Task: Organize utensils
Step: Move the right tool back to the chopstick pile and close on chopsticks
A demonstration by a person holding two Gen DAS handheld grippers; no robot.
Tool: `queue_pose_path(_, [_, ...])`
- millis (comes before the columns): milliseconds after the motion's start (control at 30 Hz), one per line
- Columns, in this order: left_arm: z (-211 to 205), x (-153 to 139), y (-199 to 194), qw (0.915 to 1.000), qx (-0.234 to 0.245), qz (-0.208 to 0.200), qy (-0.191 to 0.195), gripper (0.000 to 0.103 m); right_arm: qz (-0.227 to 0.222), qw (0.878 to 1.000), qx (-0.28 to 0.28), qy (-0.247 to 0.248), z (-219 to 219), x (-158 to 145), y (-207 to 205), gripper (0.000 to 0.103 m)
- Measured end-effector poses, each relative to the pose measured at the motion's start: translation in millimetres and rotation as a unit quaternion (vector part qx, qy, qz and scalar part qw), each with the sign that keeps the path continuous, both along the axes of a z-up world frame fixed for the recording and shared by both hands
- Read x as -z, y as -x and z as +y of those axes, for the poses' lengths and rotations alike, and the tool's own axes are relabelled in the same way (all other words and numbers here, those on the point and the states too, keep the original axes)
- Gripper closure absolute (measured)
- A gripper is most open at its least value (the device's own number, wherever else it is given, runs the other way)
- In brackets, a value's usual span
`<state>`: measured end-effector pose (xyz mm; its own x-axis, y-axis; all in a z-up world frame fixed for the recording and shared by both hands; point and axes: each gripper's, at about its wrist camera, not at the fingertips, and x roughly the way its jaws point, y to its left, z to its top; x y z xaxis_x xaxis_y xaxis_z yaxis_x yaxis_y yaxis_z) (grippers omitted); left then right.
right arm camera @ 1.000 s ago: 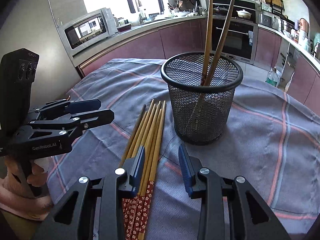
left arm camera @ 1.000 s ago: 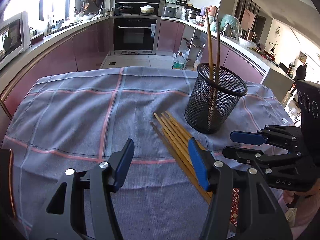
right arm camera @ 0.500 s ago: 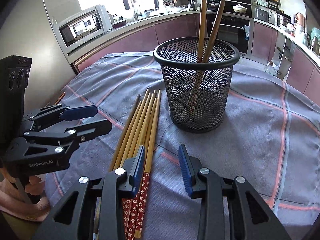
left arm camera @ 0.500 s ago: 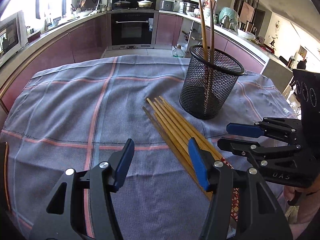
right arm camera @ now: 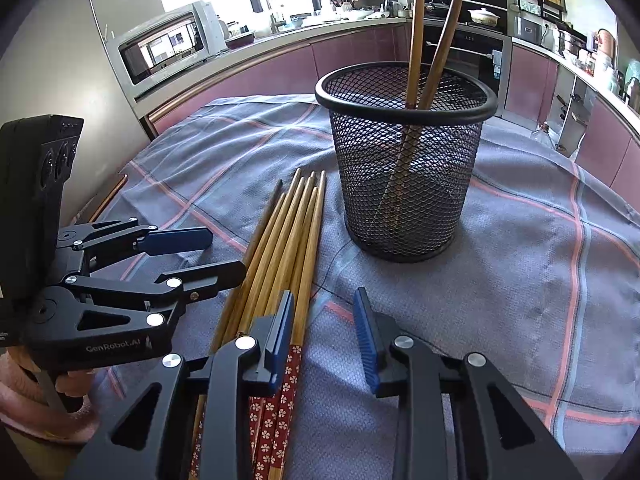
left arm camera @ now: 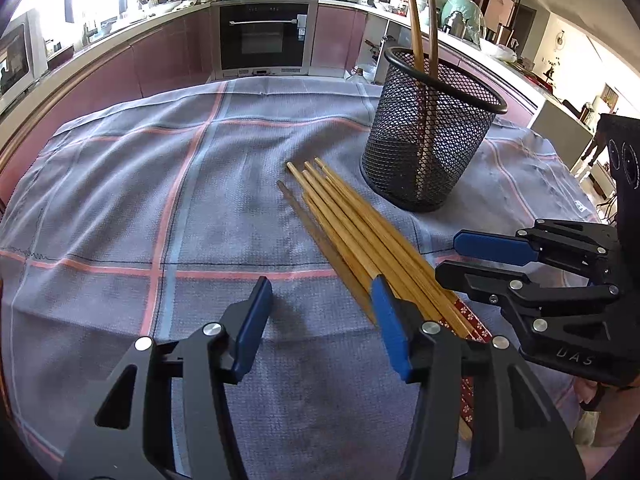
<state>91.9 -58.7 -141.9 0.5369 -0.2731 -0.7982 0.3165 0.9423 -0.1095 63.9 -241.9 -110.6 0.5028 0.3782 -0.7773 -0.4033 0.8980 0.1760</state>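
Your left claw (left arm camera: 320, 320) hangs low over the grey checked cloth (left arm camera: 160, 200) on the counter, jaws wide and holding nothing; its right finger sits just at the edge of the loose chopsticks (left arm camera: 352, 232); those lie bundled flat on the cloth, tips pointing toward the black mesh holder (left arm camera: 432, 136), which stands upright just beside them with two chopsticks (left arm camera: 420, 20) leaning inside; your right claw (right arm camera: 322, 332) is also spread and empty, its left finger above the bundle's red patterned ends (right arm camera: 280, 392).
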Motion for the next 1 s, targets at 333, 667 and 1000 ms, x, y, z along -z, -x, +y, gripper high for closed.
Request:
queue_pose_path(333, [-2.2,1.1,-1.6,0.9999,0.011,0.001,-0.004,0.058,-0.001,1.0,-0.003,0.011,2.4,1.8,-2.2,0.078])
queue_pose_path(667, [2.8,-0.1,-0.5,0.9998,0.019,0.01,-0.003,0.064,-0.006,0.999,-0.006,0.031,6.0,1.1,-2.7,0.08])
queue_pose_path(1000, [-2.4,2.1,-5.8,0.9997,0.019,0.016,-0.008,0.074,-0.012,0.998,-0.01,0.053,18.1,4.0,-11.3,0.08])
